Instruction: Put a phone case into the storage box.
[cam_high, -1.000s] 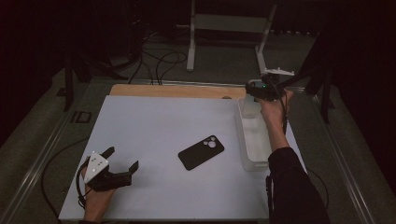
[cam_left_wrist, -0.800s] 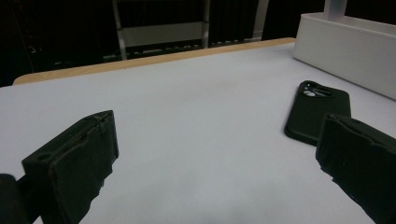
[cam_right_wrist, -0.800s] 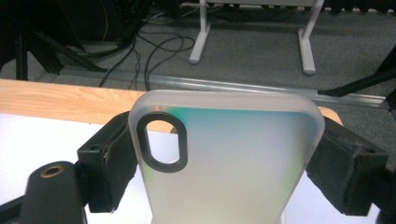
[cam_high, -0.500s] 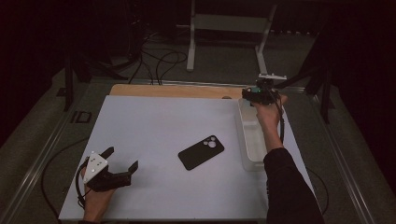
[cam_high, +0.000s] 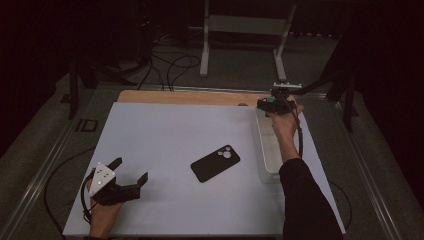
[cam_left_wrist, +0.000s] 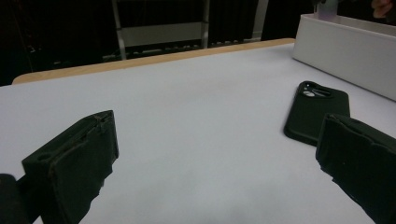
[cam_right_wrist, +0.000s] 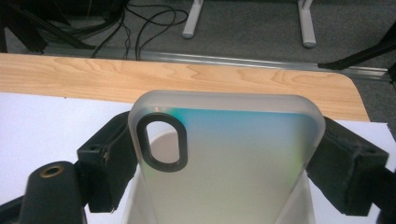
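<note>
My right gripper (cam_high: 267, 105) hovers over the far end of a white bin (cam_high: 260, 150), shut on a frosted translucent phone case (cam_right_wrist: 243, 135) with an oval camera hole. Its jaws in the right gripper view (cam_right_wrist: 223, 170) press on the case's two long edges, and the bin's inside shows below. A black phone (cam_high: 215, 163) lies camera side up in the middle of the white table top. My left gripper (cam_high: 132, 169) rests near the front left corner, open with nothing between its jaws. In the left gripper view (cam_left_wrist: 219, 154) the phone (cam_left_wrist: 317, 109) lies ahead to the right.
The long white bin (cam_left_wrist: 345, 51) stands along the table's right edge. A bare wooden strip (cam_high: 190, 97) runs along the far edge. Beyond it, on the dark floor, are cables (cam_high: 170, 65) and a metal stand (cam_high: 205, 45).
My right gripper has sunk a little with the translucent case, drifting left toward the bin's far end. The left gripper and the black phone have stayed where they were.
</note>
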